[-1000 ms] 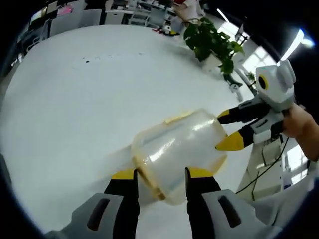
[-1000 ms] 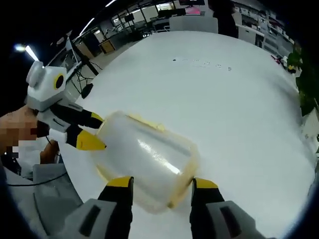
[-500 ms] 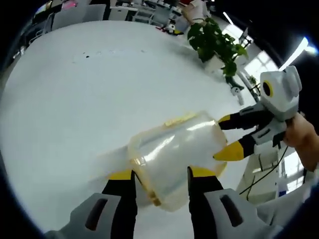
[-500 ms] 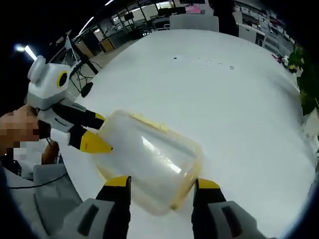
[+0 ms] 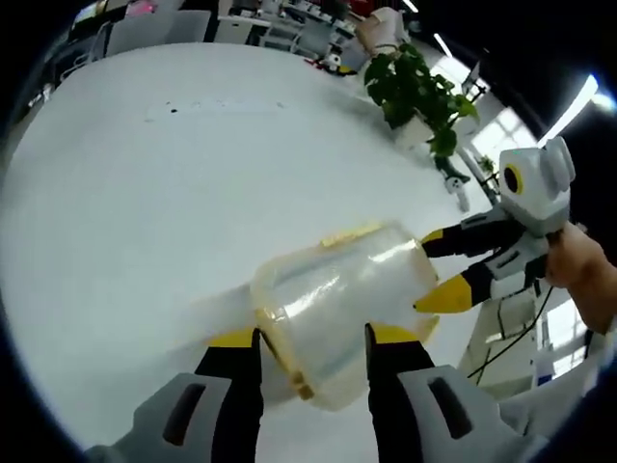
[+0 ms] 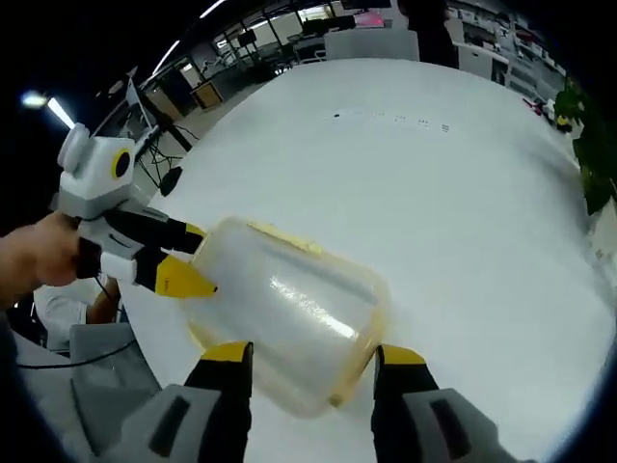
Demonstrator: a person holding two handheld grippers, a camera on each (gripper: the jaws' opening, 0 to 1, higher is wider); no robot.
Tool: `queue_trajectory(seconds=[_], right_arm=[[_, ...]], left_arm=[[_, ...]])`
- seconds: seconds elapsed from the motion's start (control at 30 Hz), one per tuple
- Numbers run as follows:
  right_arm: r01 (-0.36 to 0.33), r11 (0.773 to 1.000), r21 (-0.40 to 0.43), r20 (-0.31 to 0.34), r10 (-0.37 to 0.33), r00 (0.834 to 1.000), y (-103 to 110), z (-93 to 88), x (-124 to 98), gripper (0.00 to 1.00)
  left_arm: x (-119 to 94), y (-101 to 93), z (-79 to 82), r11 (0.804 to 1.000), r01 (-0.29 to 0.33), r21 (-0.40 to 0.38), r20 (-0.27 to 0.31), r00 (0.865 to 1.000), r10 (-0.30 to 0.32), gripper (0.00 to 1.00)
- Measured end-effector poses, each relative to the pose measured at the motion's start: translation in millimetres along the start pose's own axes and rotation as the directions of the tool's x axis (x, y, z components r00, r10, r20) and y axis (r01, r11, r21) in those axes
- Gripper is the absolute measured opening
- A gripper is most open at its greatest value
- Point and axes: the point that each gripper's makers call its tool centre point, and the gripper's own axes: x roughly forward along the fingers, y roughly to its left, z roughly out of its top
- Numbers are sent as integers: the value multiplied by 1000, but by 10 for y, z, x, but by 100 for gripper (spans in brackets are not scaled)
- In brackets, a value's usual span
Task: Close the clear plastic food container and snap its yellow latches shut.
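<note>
A clear plastic container with a yellow-trimmed lid is seen lying on its side on a white table, near the table's edge, with one end toward each gripper. In the left gripper view, the left gripper is positioned with its two yellow-tipped jaws on either side of the container's lidded end; the jaws are spread and appear to bear on the container, though actual contact is hidden behind the clear wall. The right gripper is seen at the far end of the container, its two yellow tips apart, one at the upper side and one against the end wall. A hand holding it is partly cut off at the frame edge.

In the right gripper view, the right gripper is set with its jaws spread on either side of the container, and the left gripper is seen at the opposite end, held by a hand. A yellow latch is visible along the container's upper edge; whether it is snapped shut cannot be made out. The latches on the other sides are blurred by the plastic. A potted plant stands near the far edge of the table. Office furniture beyond the table is too small to identify.
</note>
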Motion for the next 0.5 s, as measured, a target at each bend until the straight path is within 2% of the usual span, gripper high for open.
queue_trajectory(seconds=[0.13, 0.23, 0.27, 0.33, 0.4, 0.43, 0.5], right_arm=[[-10, 1000, -2, 1, 10, 1000, 3, -6, -9, 46], [2, 997, -78, -10, -3, 1000, -14, -9, -66, 41], [5, 994, -107, -14, -6, 1000, -32, -13, -83, 40], [5, 988, -156, -14, -7, 1000, -59, -13, -109, 36], [14, 970, -242, 8, -12, 1000, -80, 25, -140, 35], [21, 954, -297, 27, -13, 1000, -85, 61, -153, 35], [10, 934, -356, 5, -9, 1000, -77, 32, -170, 34]], left_arm=[[-7, 28, 16, 1000, -2, 13, 10, 1000, 1, 40], [-48, 63, 52, 998, -18, 62, 31, 999, 16, 37], [-57, 64, 99, 995, -17, 103, 56, 998, 11, 37], [-74, -7, 108, 988, 15, 157, 64, 998, -26, 41], [-108, 1, 114, 975, 0, 224, 63, 998, -14, 41], [-126, -18, 146, 962, 4, 273, 79, 997, -26, 41], [-153, -41, 145, 955, 17, 295, 74, 996, -40, 40]])
